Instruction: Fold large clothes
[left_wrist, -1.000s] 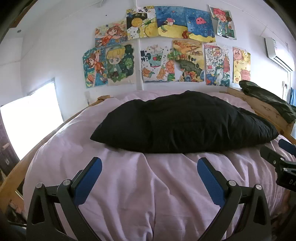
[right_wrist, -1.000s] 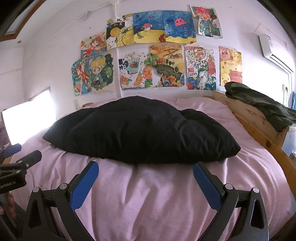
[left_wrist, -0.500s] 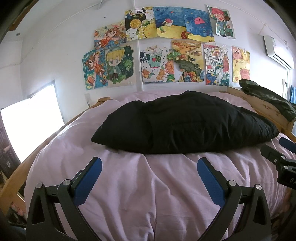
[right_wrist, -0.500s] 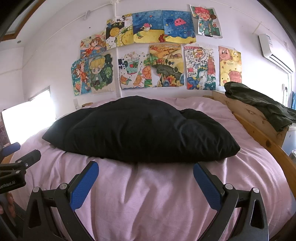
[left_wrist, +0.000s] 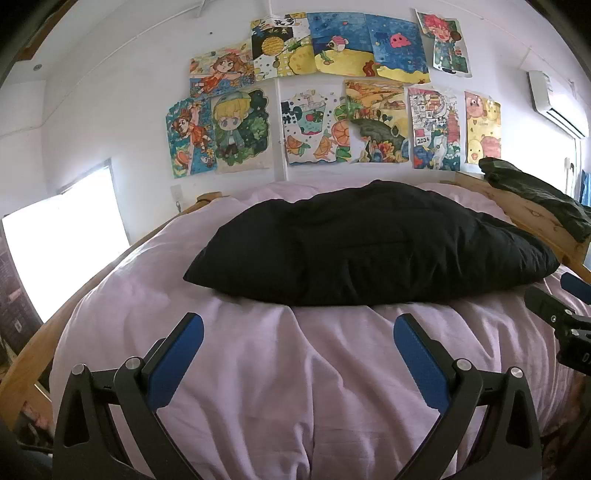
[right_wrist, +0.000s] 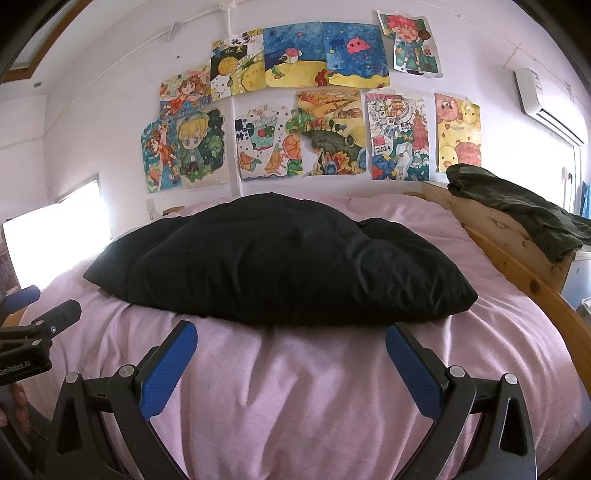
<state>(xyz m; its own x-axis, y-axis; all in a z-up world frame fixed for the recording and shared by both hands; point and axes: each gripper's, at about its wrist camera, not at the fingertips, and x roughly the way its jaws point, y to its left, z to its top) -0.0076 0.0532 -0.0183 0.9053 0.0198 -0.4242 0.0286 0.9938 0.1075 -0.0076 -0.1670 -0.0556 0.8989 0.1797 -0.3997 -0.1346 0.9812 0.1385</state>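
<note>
A big black padded garment lies in a puffy folded heap across the middle of the pink bedcover. My left gripper hovers open over the cover, a little short of the garment's near edge, with nothing between its blue pads. My right gripper is open too, close to the garment's front edge and holding nothing. Each gripper shows at the edge of the other's view: the right gripper and the left gripper.
A wooden bed frame runs along the right side, with a dark green garment draped over its headboard. Children's drawings cover the far wall. A bright window is at the left, an air conditioner at the upper right.
Both grippers stay open and almost still; the views have shifted only slightly. The black garment has not moved.
</note>
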